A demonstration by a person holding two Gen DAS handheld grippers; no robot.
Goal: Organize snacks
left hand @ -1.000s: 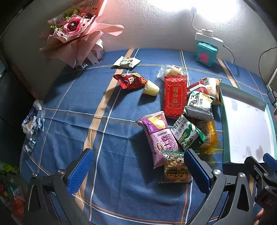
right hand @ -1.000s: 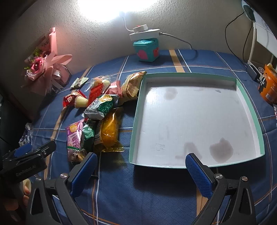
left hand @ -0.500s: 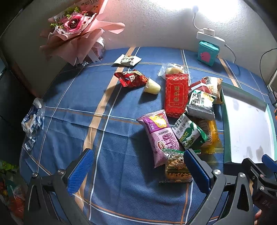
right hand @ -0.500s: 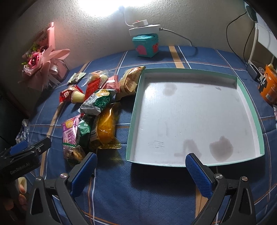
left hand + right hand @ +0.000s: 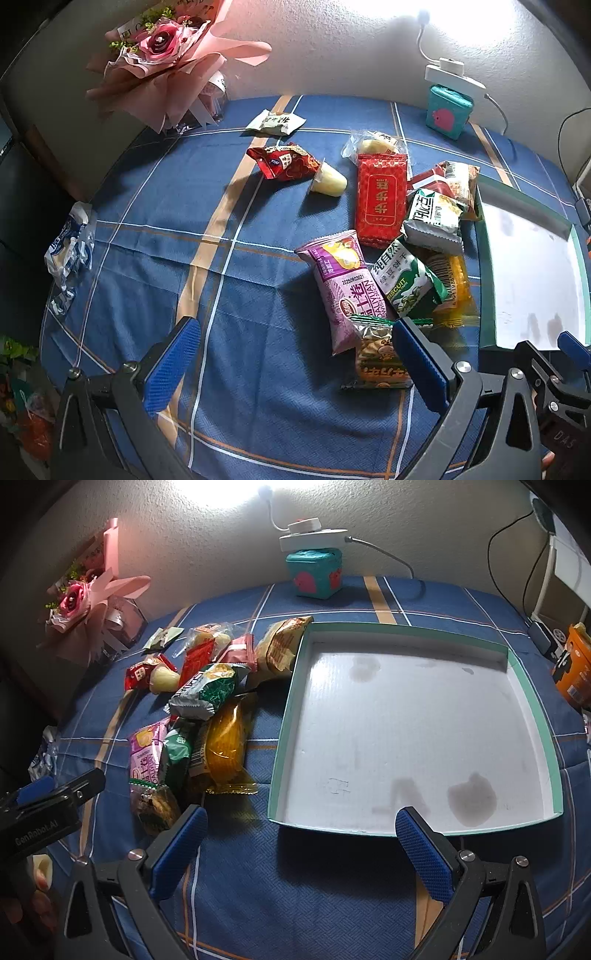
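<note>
Both views have edged closer to the pile. About eleven crinkly foil snack packets [image 5: 388, 236] lie mid-table on the blue plaid cloth, beside one shallow green-rimmed cardboard tray [image 5: 417, 716]. Left hand-held gripper [image 5: 295, 365] and right hand-held gripper [image 5: 301, 843] gape, gripping nothing.

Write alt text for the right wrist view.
An empty green-rimmed tray sits on a blue plaid tablecloth, with a pile of snack packets beside it. The open right gripper hovers near the tray's front edge.
</note>
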